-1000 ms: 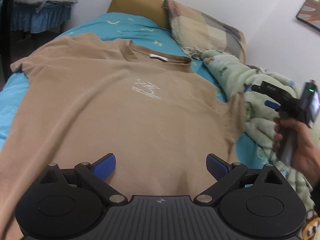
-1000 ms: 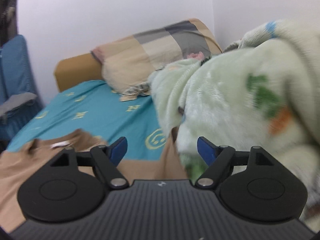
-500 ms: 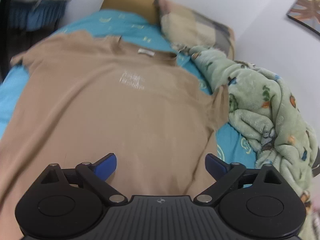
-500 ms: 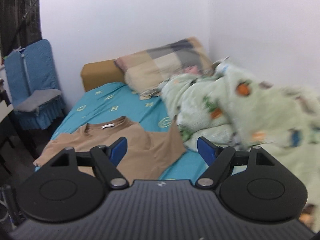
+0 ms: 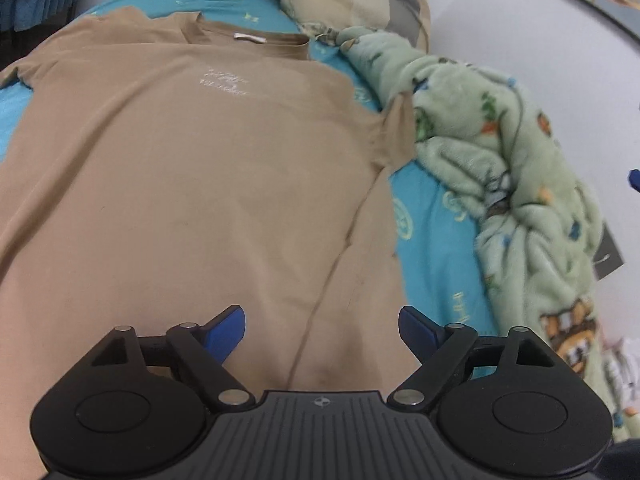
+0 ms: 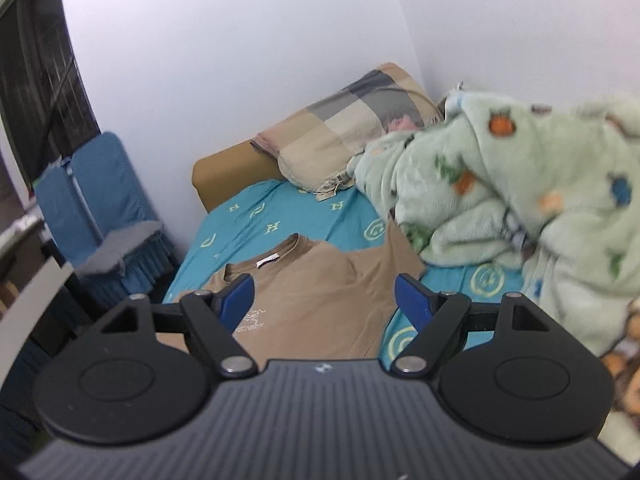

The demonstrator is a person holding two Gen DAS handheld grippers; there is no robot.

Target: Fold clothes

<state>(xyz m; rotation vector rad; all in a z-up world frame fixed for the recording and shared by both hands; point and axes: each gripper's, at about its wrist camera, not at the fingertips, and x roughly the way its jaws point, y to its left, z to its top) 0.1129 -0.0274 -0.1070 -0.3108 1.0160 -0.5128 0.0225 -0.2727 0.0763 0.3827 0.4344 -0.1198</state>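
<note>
A tan T-shirt (image 5: 192, 168) with a small white chest print lies spread flat, front up, on the blue bed sheet (image 5: 432, 216). Its collar points to the far end. Its right sleeve (image 5: 394, 132) rests against the blanket. My left gripper (image 5: 322, 326) is open and empty, just above the shirt's lower right part near the side seam. My right gripper (image 6: 324, 294) is open and empty, held high above the bed. From there the shirt (image 6: 316, 292) shows below it.
A crumpled green fleece blanket (image 5: 500, 152) lies along the right side of the bed by the wall; it also shows in the right wrist view (image 6: 520, 200). A patchwork pillow (image 6: 352, 128) sits at the head. A blue-covered chair (image 6: 100, 208) stands left of the bed.
My right gripper has risen and pulled back from beside the blanket to a high view over the bed. My left gripper has shifted right along the shirt's lower part. Both stayed open.
</note>
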